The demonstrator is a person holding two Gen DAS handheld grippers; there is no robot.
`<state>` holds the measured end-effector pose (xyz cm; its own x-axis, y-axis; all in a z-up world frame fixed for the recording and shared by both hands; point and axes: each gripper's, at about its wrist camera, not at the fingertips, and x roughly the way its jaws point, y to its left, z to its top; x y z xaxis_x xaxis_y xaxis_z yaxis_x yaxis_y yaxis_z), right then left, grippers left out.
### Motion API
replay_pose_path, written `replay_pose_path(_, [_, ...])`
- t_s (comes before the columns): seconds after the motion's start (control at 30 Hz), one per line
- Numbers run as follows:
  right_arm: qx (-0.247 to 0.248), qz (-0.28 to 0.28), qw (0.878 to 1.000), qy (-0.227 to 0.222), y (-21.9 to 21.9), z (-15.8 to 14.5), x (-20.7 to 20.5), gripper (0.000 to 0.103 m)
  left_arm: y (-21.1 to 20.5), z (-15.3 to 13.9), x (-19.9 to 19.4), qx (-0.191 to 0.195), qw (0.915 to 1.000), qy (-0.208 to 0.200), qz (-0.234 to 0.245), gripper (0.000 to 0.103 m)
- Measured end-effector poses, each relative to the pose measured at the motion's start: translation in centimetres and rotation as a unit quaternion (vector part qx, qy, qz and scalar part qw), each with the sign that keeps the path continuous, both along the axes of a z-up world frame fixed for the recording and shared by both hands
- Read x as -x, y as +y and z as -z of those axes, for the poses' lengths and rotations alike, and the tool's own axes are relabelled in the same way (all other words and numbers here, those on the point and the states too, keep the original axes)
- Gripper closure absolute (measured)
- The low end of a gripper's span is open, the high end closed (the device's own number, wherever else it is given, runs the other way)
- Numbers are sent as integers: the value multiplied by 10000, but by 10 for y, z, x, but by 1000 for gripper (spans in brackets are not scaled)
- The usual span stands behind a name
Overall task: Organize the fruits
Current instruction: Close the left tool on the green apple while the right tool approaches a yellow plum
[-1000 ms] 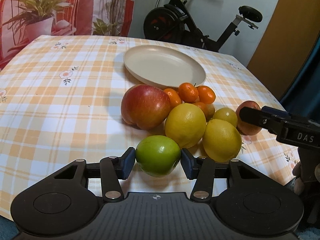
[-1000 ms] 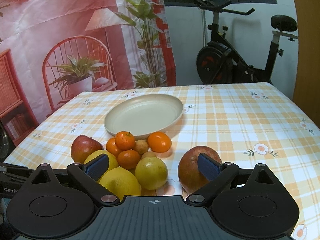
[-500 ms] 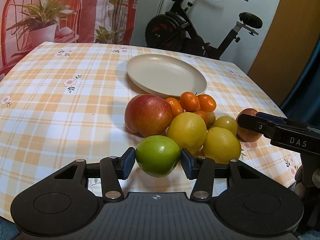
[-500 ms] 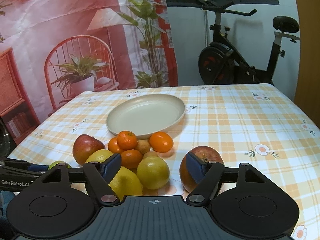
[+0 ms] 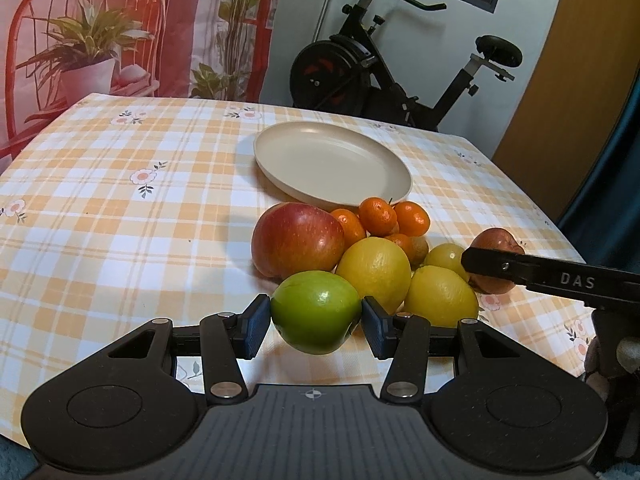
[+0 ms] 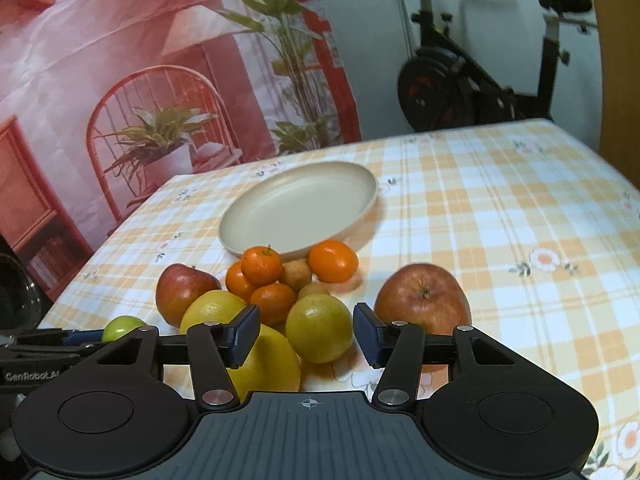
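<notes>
Item one: we find the left gripper (image 5: 316, 326) with its fingers (image 5: 252, 327) clamped on a green apple (image 5: 316, 311), one pad on each flank. The apple sits just above the near edge of the bench (image 5: 120, 220), in front of the fruit pile. It is close to round, so we record no clear long axis; its stem end is not visible to us.

Item two: the right gripper (image 6: 306, 336) has its jaws closing. A yellow-green lemon (image 6: 319, 328) lies between the fingers (image 6: 366, 338), but we see a gap on both sides, so the pads do not press on it. The lemon looks nearly round from here; we cannot tell which way its ends point.

Item three: the pile. We list a large red apple (image 5: 298, 239) on its left side, two bigger lemons (image 5: 374, 272) just beside the green apple, and a cluster of small oranges (image 5: 378, 216) behind them, touching one another.

Item four: a second red apple (image 6: 424, 300) stands alone to the right of the pile, stem cavity facing up and toward the right wrist camera.

Item five: a beige plate (image 5: 332, 170) rests flat beyond the oranges, its near rim just beside them.

Item six: a checked orange-and-white cloth with small flowers covers the bench.
</notes>
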<state>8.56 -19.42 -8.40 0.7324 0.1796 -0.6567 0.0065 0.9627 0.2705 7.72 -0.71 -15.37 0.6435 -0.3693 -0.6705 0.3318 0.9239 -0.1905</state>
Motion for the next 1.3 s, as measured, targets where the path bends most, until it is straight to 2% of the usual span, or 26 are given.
replay_pose_path(0.37, [-387,211,9981,425,-10,13,-17,55,3,-1,1,70,9999,-73,-6,51])
replay_pose_path(0.9, [-15,184,9978,637,5,15,-34,57,3,-2,1,62,9999,-99,-6,51])
replay_pose_path(1.3, [214,91,9983,528,7,15,-32,63,3,-2,1,61,9999,-99,-7,51])
